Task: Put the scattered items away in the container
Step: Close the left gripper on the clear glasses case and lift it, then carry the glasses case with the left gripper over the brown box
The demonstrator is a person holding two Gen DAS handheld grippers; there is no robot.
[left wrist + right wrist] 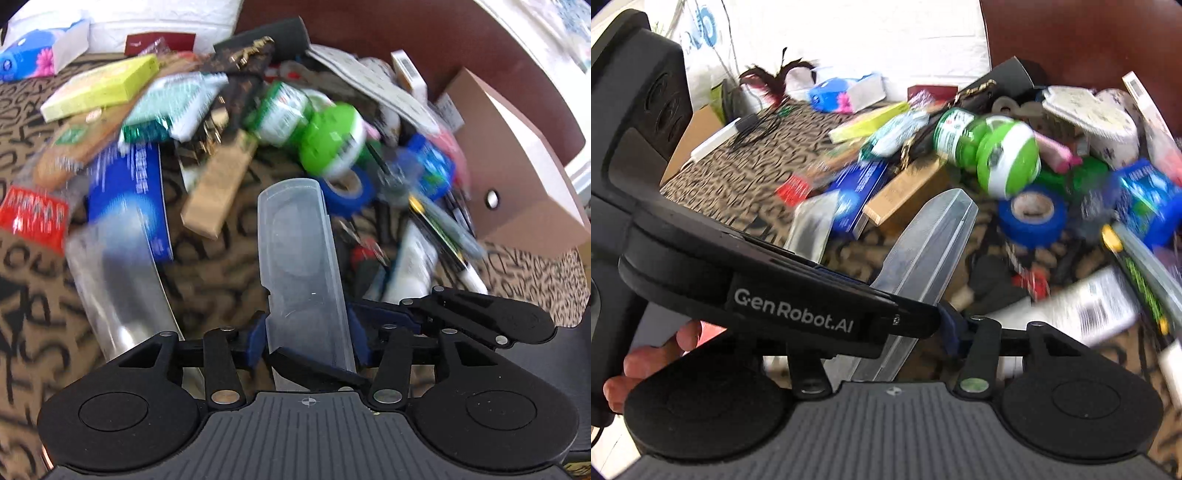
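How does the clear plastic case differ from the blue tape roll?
The clear plastic case is long, flat and see-through; the blue tape roll is a short opaque ring. The case is clamped in the left tool, off the cloth; the roll lies loose in the pile. Both remain outside any container.

Visible count: one clear plastic case (301,258), one blue tape roll (349,190), one green-capped bottle (314,125), one cardboard box (517,173), apparently two markers (448,221).

Clear plastic case (299,258); green bottle (317,133); blue tape roll (349,190); leopard-print cloth (221,266).
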